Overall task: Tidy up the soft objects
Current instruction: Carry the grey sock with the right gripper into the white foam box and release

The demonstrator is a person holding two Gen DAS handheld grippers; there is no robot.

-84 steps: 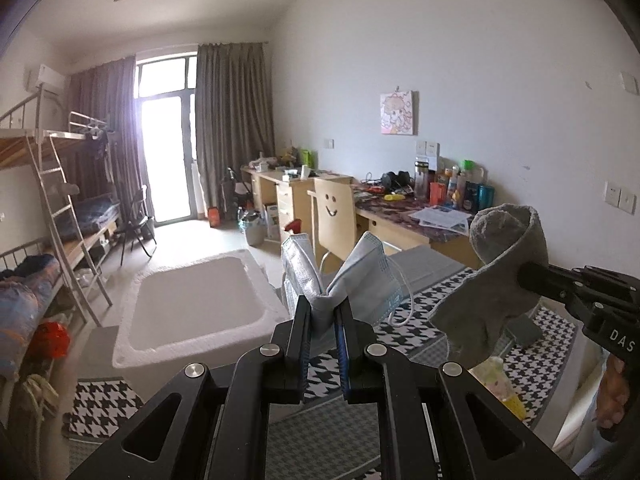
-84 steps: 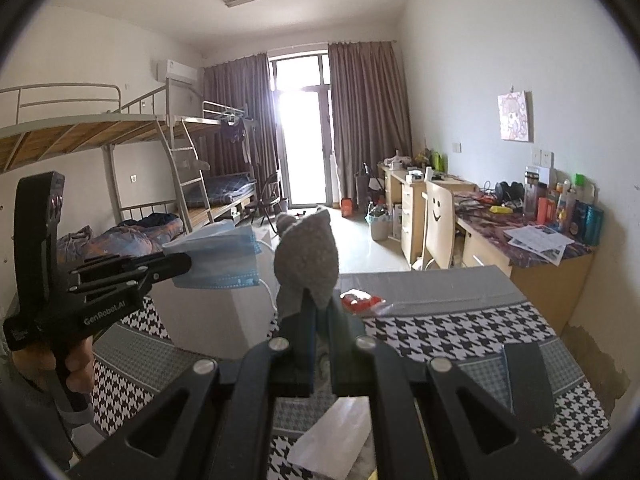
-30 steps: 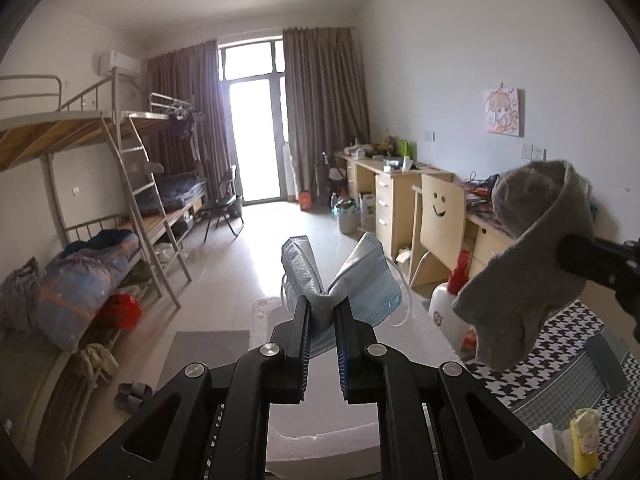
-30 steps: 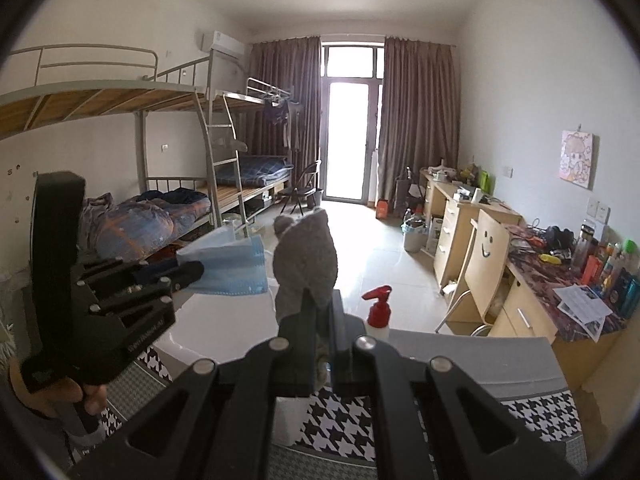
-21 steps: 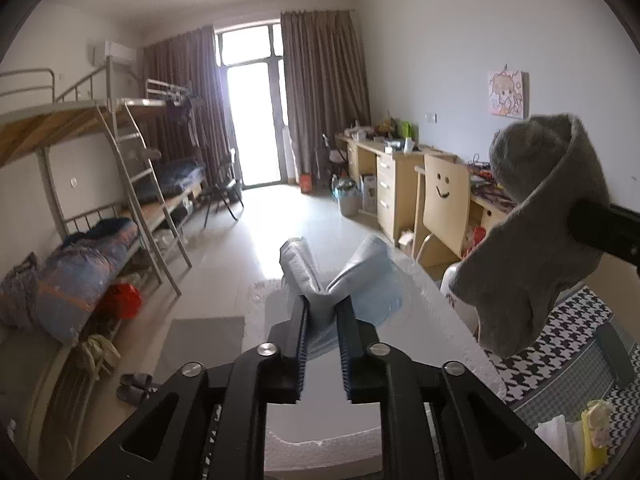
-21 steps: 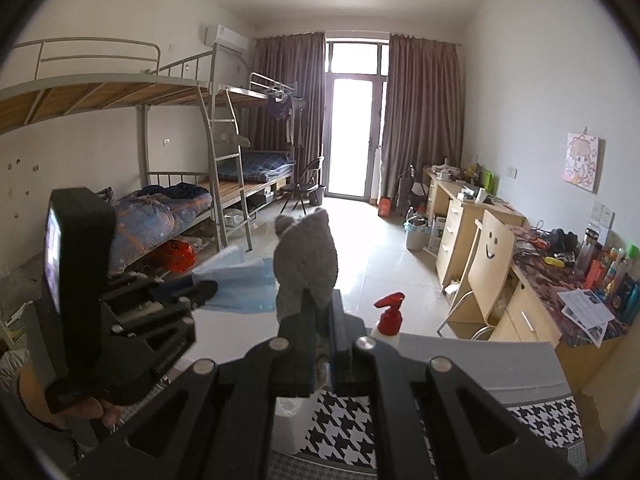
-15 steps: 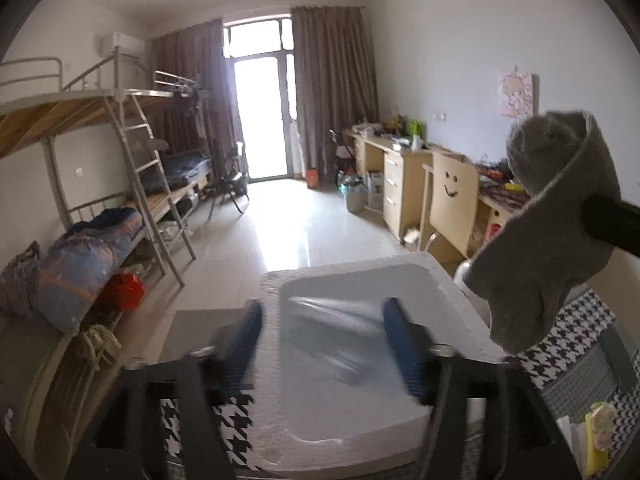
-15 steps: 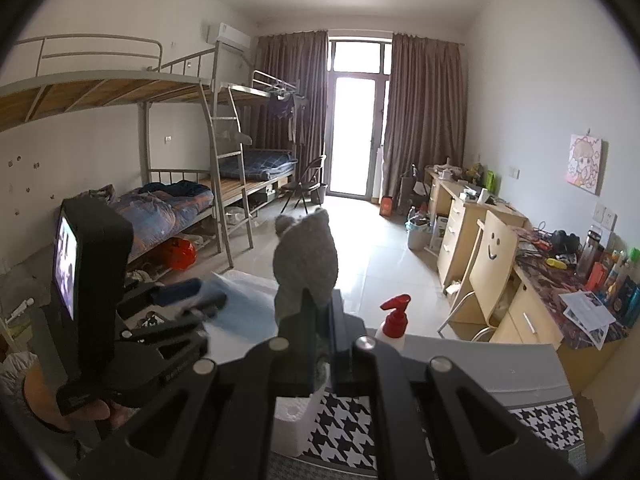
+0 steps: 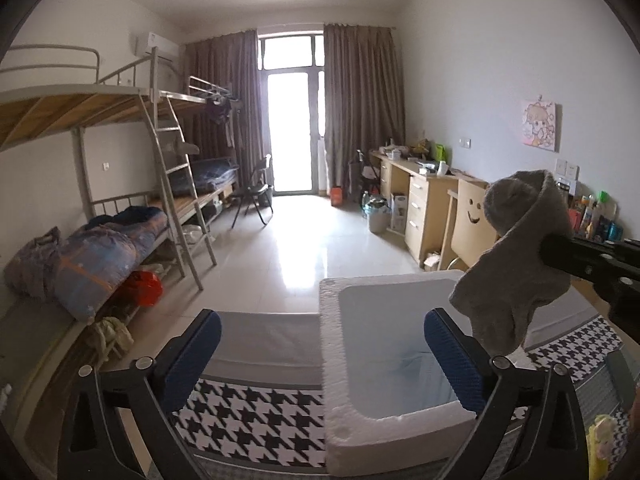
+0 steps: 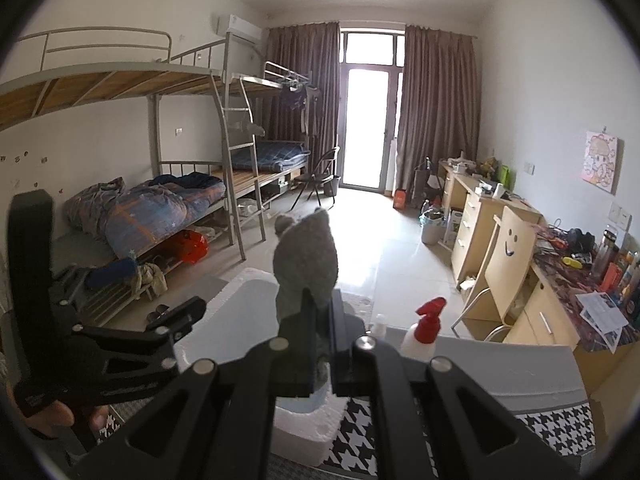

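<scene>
My left gripper [image 9: 320,354] is open and empty, its blue-padded fingers [image 9: 196,356] spread over the near left corner of a white foam box [image 9: 340,412]. A light blue face mask [image 9: 420,372] lies inside the box. My right gripper [image 10: 320,316] is shut on a grey sock [image 10: 306,260] and holds it above the box [image 10: 304,428]. In the left wrist view the sock [image 9: 516,256] hangs over the box's right side. The left gripper also shows in the right wrist view [image 10: 132,344].
The box stands on a houndstooth-patterned cloth [image 9: 256,412]. A white spray bottle with a red head [image 10: 424,328] stands right of the box. A yellow item [image 9: 600,444] lies at the near right. Bunk beds [image 9: 100,220] stand left, desks [image 9: 420,196] right.
My left gripper has opened and let the face mask fall into the foam box. My right gripper still holds the sock, now over the box.
</scene>
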